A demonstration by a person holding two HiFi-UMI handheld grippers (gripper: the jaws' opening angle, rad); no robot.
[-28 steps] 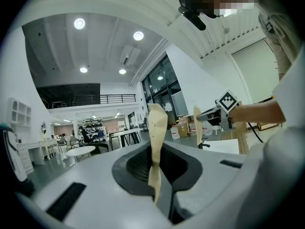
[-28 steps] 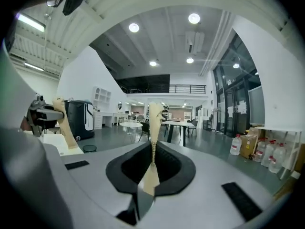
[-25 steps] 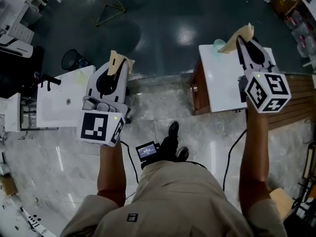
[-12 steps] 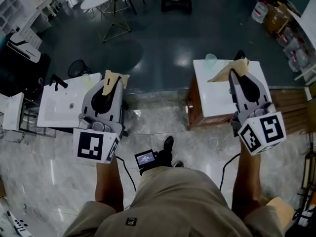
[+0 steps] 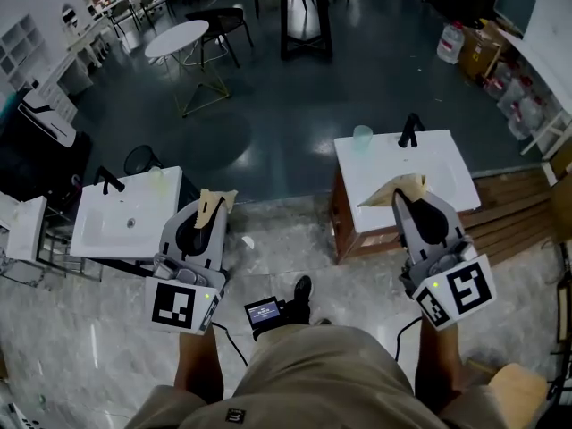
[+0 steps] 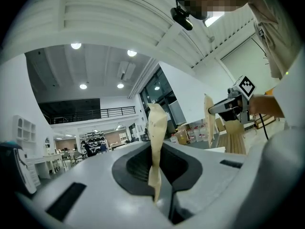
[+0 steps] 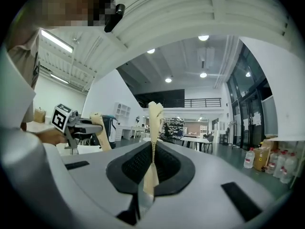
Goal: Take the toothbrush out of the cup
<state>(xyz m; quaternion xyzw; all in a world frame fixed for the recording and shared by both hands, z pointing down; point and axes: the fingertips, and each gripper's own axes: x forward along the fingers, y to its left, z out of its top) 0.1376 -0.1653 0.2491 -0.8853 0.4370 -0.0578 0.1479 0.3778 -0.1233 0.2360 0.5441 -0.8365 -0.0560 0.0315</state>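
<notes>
A pale green translucent cup (image 5: 362,137) stands at the back left corner of the white basin top (image 5: 375,172) on the right, near a black tap (image 5: 410,130). No toothbrush shows in any view. My right gripper (image 5: 394,191) is shut and empty, its tan-taped tips over the basin's near edge, well short of the cup. My left gripper (image 5: 214,203) is also shut and empty, beside the left white basin (image 5: 125,217). In the left gripper view the taped tips (image 6: 156,123) meet; in the right gripper view the tips (image 7: 154,112) meet too.
The right basin sits on a wooden cabinet (image 5: 344,222). A faint second cup (image 5: 156,179) and a black tap (image 5: 109,180) are on the left basin. A small screen device (image 5: 264,312) lies by my feet. Tables (image 5: 183,38) and bottles (image 5: 450,41) stand farther off.
Both grippers have drawn back toward my body. The right one has left the basin top for its near edge. The head view has tilted up, showing more of the room.
</notes>
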